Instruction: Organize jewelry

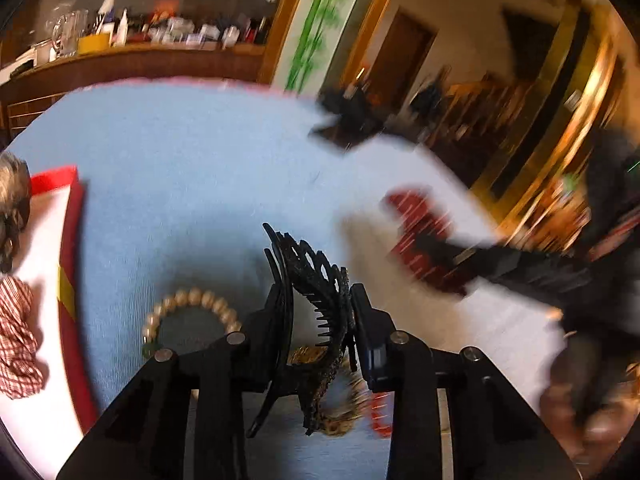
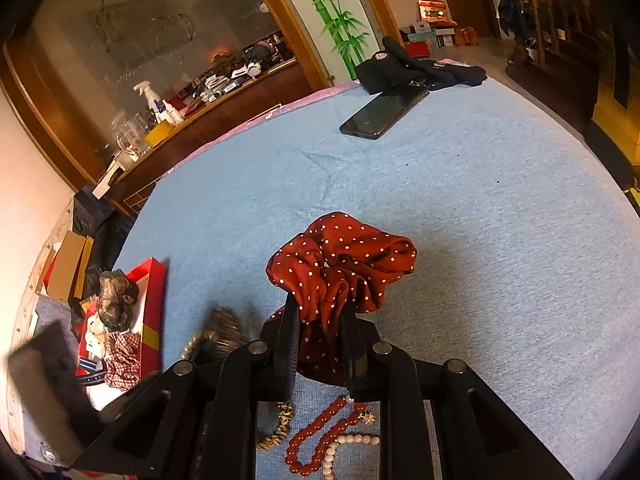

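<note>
My left gripper [image 1: 318, 300] is shut on a black hair claw clip [image 1: 316, 288] and holds it above the blue cloth. Below it lie a pearl bracelet [image 1: 192, 304], a gold-brown piece [image 1: 340, 412] and red beads [image 1: 378, 412]. My right gripper [image 2: 320, 308] is shut on a dark red polka-dot scrunchie [image 2: 340, 260], lifted over the cloth; it shows blurred in the left wrist view [image 1: 416, 224]. Under it lie a red bead bracelet [image 2: 320, 436], pearls [image 2: 348, 446] and a gold chain piece [image 2: 280, 428]. A red box [image 2: 154, 300] at the left holds scrunchies, one checked red [image 1: 16, 340].
A black phone [image 2: 384, 110] and dark folded clothes [image 2: 416, 68] lie at the far side of the blue-covered table [image 2: 480, 200]. A cluttered wooden counter with a spray bottle [image 2: 150, 94] stands behind. Boxes [image 2: 66, 264] sit on the floor at the left.
</note>
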`<state>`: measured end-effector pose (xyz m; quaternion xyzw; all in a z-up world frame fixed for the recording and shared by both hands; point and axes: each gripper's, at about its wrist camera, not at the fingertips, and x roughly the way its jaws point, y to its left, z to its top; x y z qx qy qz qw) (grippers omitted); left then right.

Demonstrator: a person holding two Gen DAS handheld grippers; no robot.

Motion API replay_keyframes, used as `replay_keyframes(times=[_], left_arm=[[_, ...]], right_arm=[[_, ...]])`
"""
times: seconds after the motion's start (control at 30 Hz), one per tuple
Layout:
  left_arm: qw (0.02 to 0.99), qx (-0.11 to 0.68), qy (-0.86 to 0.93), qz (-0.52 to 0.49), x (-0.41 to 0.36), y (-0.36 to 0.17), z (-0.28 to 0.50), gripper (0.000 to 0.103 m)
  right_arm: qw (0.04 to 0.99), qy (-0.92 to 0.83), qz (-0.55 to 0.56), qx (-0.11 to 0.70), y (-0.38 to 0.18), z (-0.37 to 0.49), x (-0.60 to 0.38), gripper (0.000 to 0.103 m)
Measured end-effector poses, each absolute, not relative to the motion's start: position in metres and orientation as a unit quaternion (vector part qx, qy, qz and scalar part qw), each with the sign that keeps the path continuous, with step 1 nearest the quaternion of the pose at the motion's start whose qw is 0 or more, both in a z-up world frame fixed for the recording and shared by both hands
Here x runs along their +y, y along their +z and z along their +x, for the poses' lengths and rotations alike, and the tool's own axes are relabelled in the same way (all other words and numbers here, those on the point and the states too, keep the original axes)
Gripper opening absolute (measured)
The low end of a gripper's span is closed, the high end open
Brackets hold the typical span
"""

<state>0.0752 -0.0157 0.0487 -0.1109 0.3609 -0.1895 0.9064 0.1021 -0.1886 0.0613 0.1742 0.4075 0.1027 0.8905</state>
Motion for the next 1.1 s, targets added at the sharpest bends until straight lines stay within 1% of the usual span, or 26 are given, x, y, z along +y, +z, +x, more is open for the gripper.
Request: replay_keyframes(times=[0.07,0.1,0.23,0.37,0.47,0.5,0.57,0.6,0.67,0.7,0.73,0.77,0.83,0.87,0.9,1.0,1.1], left_arm=[[0.919,0.312,-0.206,-0.12,-0.01,0.066,0.061,0.031],[0.924,0.306,-0.2,-0.114,-0.011,0.068,0.06,0.031],[0.915,0.337,-0.185,-0.12,-0.009,0.056,0.07,0.031],[0.916,0.299,-0.223,-0.148,-0.003,0.073,0.06,0.031],[0.92,0.33,-0.169,-0.124,-0.003,0.06,0.069,0.03],[0.925,0.323,-0.161,-0.116,-0.002,0.063,0.064,0.03],[0.922,0.29,-0.204,-0.156,0.008,0.078,0.056,0.031],[0.922,0.287,-0.204,-0.161,0.012,0.079,0.058,0.031],[0.93,0.317,-0.135,-0.129,0.013,0.064,0.07,0.03],[0.926,0.324,-0.133,-0.141,0.017,0.059,0.071,0.03],[0.919,0.317,-0.161,-0.169,0.022,0.062,0.07,0.03],[0.914,0.279,-0.204,-0.21,0.029,0.071,0.063,0.031],[0.924,0.218,-0.229,-0.214,0.034,0.084,0.049,0.031],[0.93,0.203,-0.228,-0.207,0.035,0.086,0.044,0.031],[0.931,0.197,-0.229,-0.205,0.035,0.088,0.043,0.031],[0.926,0.211,-0.237,-0.206,0.032,0.086,0.048,0.031],[0.933,0.191,-0.232,-0.196,0.03,0.092,0.044,0.031]], right_arm=[[0.891,0.103,0.177,0.406,0.062,0.101,-0.189,0.019],[0.891,0.103,0.176,0.405,0.063,0.101,-0.189,0.019],[0.89,0.104,0.173,0.409,0.061,0.103,-0.186,0.019],[0.891,0.105,0.174,0.406,0.062,0.102,-0.186,0.019],[0.89,0.108,0.17,0.408,0.061,0.101,-0.183,0.019],[0.889,0.109,0.169,0.411,0.06,0.102,-0.181,0.019],[0.887,0.112,0.172,0.414,0.059,0.102,-0.181,0.019],[0.887,0.113,0.174,0.414,0.059,0.102,-0.182,0.019],[0.889,0.108,0.172,0.41,0.06,0.102,-0.183,0.019],[0.889,0.106,0.172,0.41,0.06,0.101,-0.183,0.019],[0.888,0.109,0.174,0.411,0.059,0.101,-0.183,0.019],[0.887,0.111,0.176,0.412,0.06,0.101,-0.183,0.019],[0.889,0.112,0.176,0.408,0.061,0.1,-0.182,0.019],[0.89,0.112,0.175,0.406,0.063,0.099,-0.182,0.019],[0.891,0.113,0.176,0.402,0.064,0.098,-0.182,0.019],[0.893,0.117,0.174,0.397,0.066,0.096,-0.181,0.019],[0.894,0.122,0.175,0.394,0.067,0.094,-0.179,0.019]])
